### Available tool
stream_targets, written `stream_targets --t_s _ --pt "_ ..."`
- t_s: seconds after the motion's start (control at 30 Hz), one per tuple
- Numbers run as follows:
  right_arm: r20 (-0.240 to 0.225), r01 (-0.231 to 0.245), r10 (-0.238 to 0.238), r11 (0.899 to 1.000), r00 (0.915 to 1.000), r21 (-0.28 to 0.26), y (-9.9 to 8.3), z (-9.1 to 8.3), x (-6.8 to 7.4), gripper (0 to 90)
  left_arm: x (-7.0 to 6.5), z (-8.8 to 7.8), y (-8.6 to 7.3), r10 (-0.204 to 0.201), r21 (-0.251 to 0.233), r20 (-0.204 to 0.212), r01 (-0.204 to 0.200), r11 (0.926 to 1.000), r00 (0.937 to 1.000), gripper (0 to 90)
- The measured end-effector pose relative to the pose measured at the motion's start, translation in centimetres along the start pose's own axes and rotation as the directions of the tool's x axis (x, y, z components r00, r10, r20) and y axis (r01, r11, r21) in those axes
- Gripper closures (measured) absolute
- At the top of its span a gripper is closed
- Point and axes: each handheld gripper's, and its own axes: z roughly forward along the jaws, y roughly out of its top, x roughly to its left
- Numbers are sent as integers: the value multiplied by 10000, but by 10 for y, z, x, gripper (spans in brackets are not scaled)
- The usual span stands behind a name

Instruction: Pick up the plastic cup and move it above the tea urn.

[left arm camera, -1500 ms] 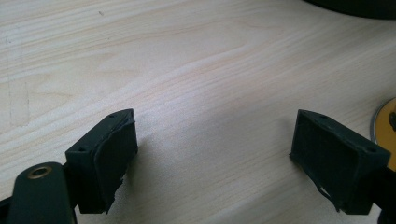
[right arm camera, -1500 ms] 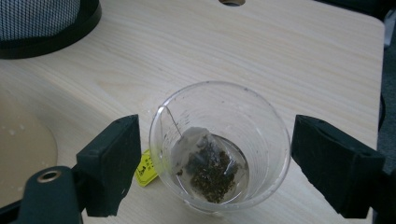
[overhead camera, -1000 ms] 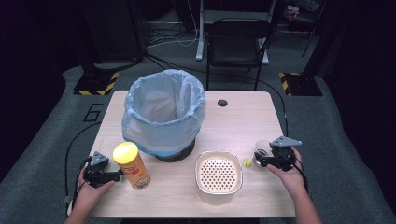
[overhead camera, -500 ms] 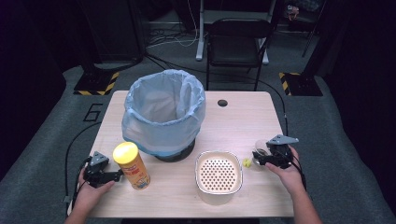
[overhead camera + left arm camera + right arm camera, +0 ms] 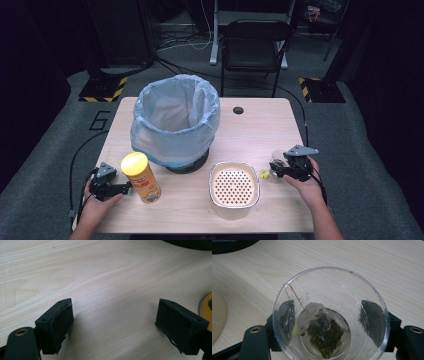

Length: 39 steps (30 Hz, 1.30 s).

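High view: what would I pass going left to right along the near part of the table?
Left gripper → yellow-lidded chip can → perforated cream container → small yellow tag → clear cup, right gripper around it.

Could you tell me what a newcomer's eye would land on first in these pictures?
Probably the bin lined with a pale blue bag, standing large at the back middle of the table. Next, the yellow-lidded canister at front left beside the open left gripper. Then the clear plastic cup holding a used tea bag, between the right gripper jaws, which have just been closing.
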Motion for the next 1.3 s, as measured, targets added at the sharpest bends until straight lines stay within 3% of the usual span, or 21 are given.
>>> stream_targets --t_s 0.03,0.13,0.6,1.0,1.3 --pt "-273 5 -4 10000 9996 26 -1 -1 -3 318 0 0 0 4 4 -1 -4 10000 10000 142" --pt "-324 -175 174 9998 9993 -6 -2 0 -4 319 0 0 0 7 5 0 -7 10000 10000 142" --pt "-298 143 -145 9999 9994 -73 0 -5 -3 330 0 0 0 -3 -5 -1 3 10000 10000 142" --pt "7 530 -530 9986 9986 -74 33 -28 7 338 0 0 0 3 -3 -3 -3 10000 10000 142" --pt "-111 679 -683 9973 9976 -278 66 -51 24 340 0 0 0 -9 -10 -2 9 10000 10000 142"
